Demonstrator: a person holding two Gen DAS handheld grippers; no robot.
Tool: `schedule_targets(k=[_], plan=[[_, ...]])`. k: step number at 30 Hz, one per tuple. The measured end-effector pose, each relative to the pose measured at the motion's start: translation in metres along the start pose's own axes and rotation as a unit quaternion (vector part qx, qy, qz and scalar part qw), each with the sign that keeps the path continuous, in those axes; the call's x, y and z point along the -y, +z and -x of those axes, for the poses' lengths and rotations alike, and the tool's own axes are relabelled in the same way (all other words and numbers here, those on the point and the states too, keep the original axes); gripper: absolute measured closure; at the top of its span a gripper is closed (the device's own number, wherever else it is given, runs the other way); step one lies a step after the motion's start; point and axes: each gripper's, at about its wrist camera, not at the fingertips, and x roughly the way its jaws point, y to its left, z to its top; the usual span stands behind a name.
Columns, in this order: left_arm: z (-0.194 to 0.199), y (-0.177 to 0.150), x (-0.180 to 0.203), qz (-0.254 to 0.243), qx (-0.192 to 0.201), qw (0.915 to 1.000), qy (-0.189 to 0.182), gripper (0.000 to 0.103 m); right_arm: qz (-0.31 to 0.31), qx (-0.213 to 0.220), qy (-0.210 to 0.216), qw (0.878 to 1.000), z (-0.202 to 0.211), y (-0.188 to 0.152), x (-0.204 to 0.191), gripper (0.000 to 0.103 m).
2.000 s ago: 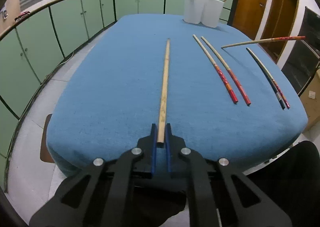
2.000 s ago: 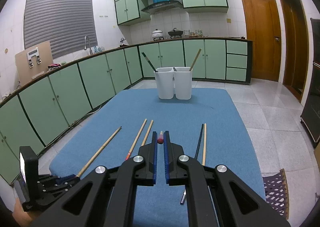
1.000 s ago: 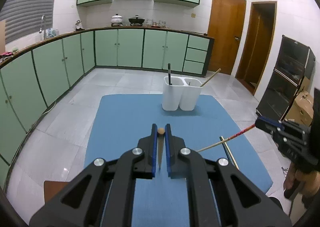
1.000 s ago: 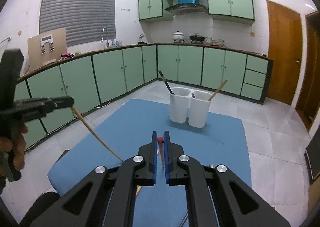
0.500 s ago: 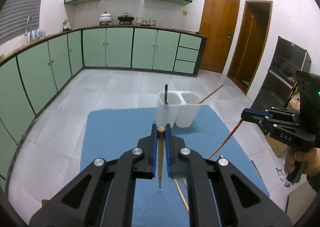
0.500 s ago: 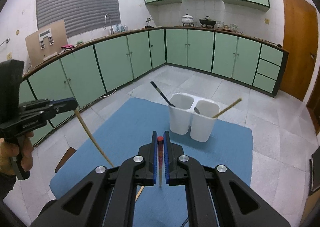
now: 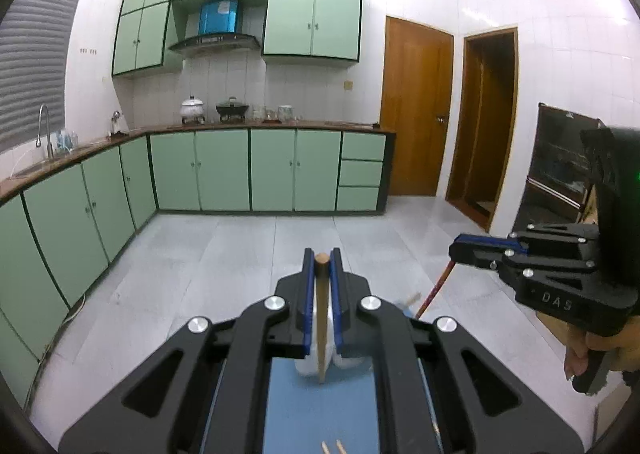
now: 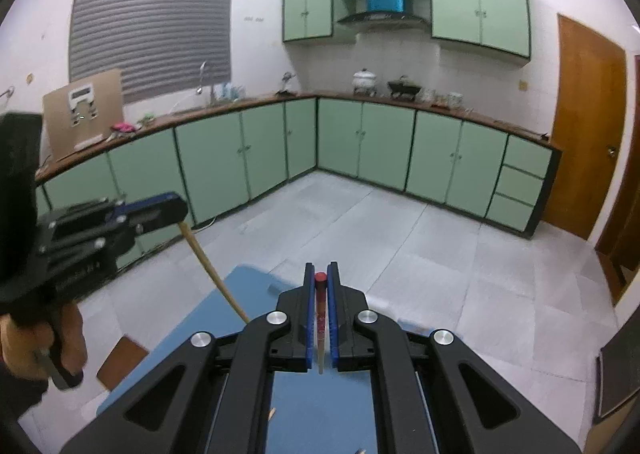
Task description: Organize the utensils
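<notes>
My left gripper (image 7: pixel 321 256) is shut on a plain wooden chopstick (image 7: pixel 321 318) that hangs down over the white holder (image 7: pixel 308 368), which is mostly hidden behind the fingers. My right gripper (image 8: pixel 321 276) is shut on a red-ended chopstick (image 8: pixel 320 318) that points down over the blue table (image 8: pixel 240 286). The right gripper (image 7: pixel 460 248) also shows at the right of the left wrist view, with its red chopstick (image 7: pixel 434 288) slanting down. The left gripper (image 8: pixel 176 210) shows at the left of the right wrist view with the wooden chopstick (image 8: pixel 212 274).
The blue table (image 7: pixel 320 414) lies below both grippers, with chopstick tips (image 7: pixel 331 446) at the bottom edge. Green cabinets (image 7: pixel 224 174) line the walls. A wooden door (image 7: pixel 416 110) is at the right. A dark appliance (image 7: pixel 560 166) stands far right.
Both grippers have risen and tilted up, so the chopsticks now hang steeply down. The white holder has slid under the left gripper's fingers and out of the right wrist view.
</notes>
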Motion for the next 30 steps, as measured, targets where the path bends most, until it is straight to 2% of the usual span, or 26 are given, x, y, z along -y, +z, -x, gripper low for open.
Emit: schedule_targets(k=[5,9,14,17,19,20,21,23,27,30], plan=[[-0.037,0.024,0.008,-0.001,0.015,0.9998,0.011,0.096,-0.001,0.02,-0.035,0.999,-0.023,0.03,0.021,0.097],[-0.075,0.025,0.01,-0.009,0.016,0.9996,0.02,0.096,0.0,0.007,-0.048,0.999,-0.059,0.027,0.031,0.097],[-0.123,-0.001,0.009,-0.013,-0.009,0.9996,0.025,0.096,-0.014,-0.033,-0.052,0.998,-0.115,-0.002,0.047,0.097],[-0.142,-0.025,0.006,-0.006,-0.033,0.9991,0.027,0.096,-0.033,-0.051,-0.045,0.997,-0.134,-0.019,0.057,0.097],[-0.147,-0.036,0.001,-0.002,-0.044,0.9986,0.029,0.095,-0.047,-0.058,-0.039,0.996,-0.14,-0.031,0.062,0.093],[-0.147,-0.039,-0.001,-0.002,-0.047,0.9984,0.032,0.095,-0.051,-0.056,-0.036,0.996,-0.138,-0.034,0.064,0.086],[-0.146,-0.04,-0.004,-0.003,-0.047,0.9983,0.034,0.092,-0.054,-0.049,-0.036,0.997,-0.133,-0.034,0.065,0.083],[-0.135,-0.039,-0.006,-0.002,-0.044,0.9985,0.033,0.088,-0.063,-0.035,-0.028,0.997,-0.121,-0.032,0.066,0.083],[-0.099,-0.029,-0.008,-0.005,-0.022,0.9992,0.032,0.073,-0.063,0.012,-0.016,0.998,-0.066,-0.024,0.062,0.082],[-0.047,-0.03,0.0,-0.025,-0.005,0.9991,0.034,0.067,-0.056,0.044,-0.006,0.997,-0.015,-0.039,0.051,0.081]])
